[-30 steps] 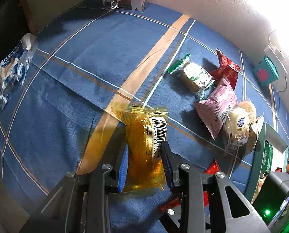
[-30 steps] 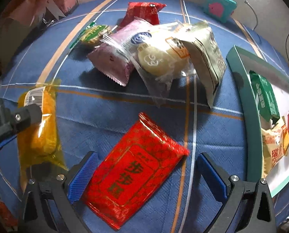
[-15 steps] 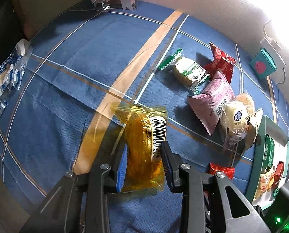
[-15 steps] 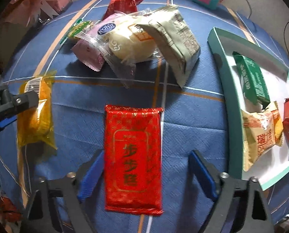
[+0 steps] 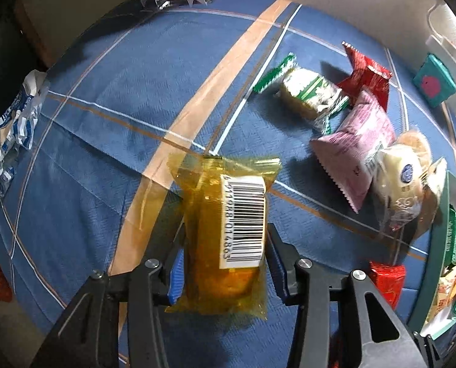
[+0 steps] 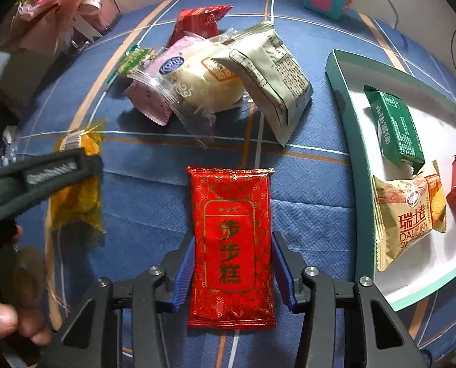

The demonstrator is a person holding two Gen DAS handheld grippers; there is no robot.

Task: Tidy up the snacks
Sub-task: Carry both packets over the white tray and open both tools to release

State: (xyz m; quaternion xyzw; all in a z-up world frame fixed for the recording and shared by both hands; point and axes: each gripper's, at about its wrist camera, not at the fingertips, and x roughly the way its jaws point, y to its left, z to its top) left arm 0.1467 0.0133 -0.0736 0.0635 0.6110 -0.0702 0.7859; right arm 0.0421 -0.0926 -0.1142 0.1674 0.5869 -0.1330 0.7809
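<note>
flat red packet with gold lettering.

The right gripper has just been closing, and its blue pads now touch both long edges of the red packet, which lies flat on the blue cloth. At the left, the left gripper stands over a yellow packet. Behind is a heap of snacks. At the right, a green-rimmed tray holds a green packet and a beige one.
</note>
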